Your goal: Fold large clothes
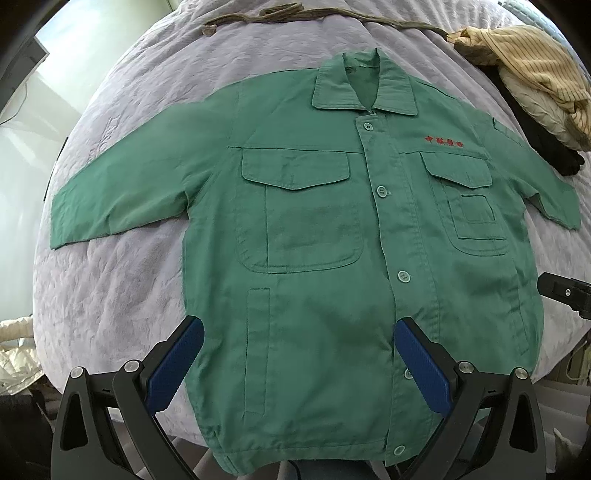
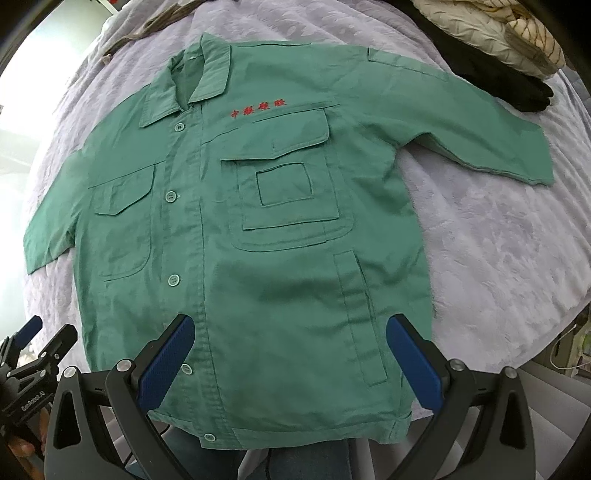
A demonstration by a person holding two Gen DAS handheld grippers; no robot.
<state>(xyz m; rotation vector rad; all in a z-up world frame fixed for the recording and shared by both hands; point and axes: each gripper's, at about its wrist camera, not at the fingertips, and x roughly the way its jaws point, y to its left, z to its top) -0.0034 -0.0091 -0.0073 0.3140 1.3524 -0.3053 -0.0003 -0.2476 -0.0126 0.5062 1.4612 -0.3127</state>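
Note:
A green button-up work jacket [image 1: 317, 236] with red embroidered characters lies flat, front up, on a lilac bedspread, sleeves spread to both sides and collar at the far end. It also shows in the right wrist view [image 2: 258, 229]. My left gripper [image 1: 299, 332] is open and empty, hovering above the jacket's lower left part near the hem. My right gripper [image 2: 290, 328] is open and empty above the lower right part near the hem. The left gripper also shows at the lower left edge of the right wrist view [image 2: 33, 343].
The lilac bedspread [image 1: 122, 280] covers the bed. A pile of striped yellow, cream and black clothes [image 1: 532, 96] lies at the far right. A brown cord-like garment [image 1: 280, 14] lies along the far edge. The bed's near edge runs just below the hem.

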